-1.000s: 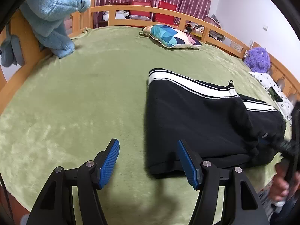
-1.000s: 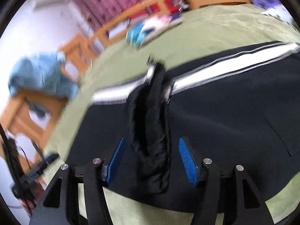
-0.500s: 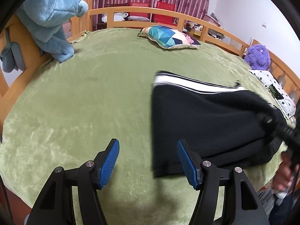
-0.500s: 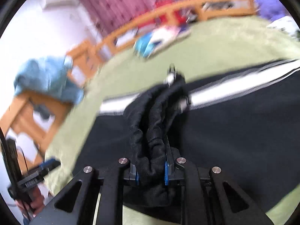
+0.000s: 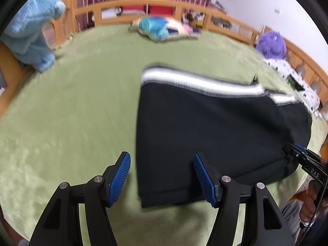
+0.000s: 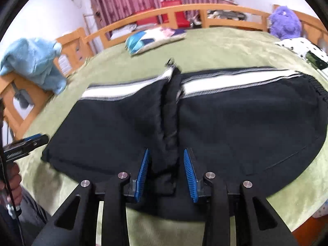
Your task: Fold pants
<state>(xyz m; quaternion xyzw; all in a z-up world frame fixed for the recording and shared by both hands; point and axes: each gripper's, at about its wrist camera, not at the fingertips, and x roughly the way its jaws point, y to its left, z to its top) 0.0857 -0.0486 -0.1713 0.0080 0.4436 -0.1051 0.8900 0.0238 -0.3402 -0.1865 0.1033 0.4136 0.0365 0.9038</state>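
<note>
Black pants (image 5: 215, 127) with a white side stripe lie folded on the green blanket. My left gripper (image 5: 162, 176) is open and empty, its fingers straddling the near left corner of the fold just above it. In the right wrist view the pants (image 6: 235, 123) spread wide, with a bunched ridge of black fabric (image 6: 169, 127) running toward me. My right gripper (image 6: 166, 169) is open, its blue pads on either side of that ridge with gaps showing. The right gripper also shows in the left wrist view (image 5: 299, 155) at the pants' right edge.
Green blanket (image 5: 71, 112) covers the bed inside a wooden rail (image 5: 225, 22). A patterned pillow (image 5: 162, 28) lies at the far side, a blue plush toy (image 5: 30, 32) at the left, a purple plush toy (image 5: 270, 45) and a spotted cloth (image 6: 301, 47) at the right.
My right gripper was shut on the bunched fabric half a second ago and has opened. The fabric has dropped flatter. The left gripper has shifted right, over the pants' corner.
</note>
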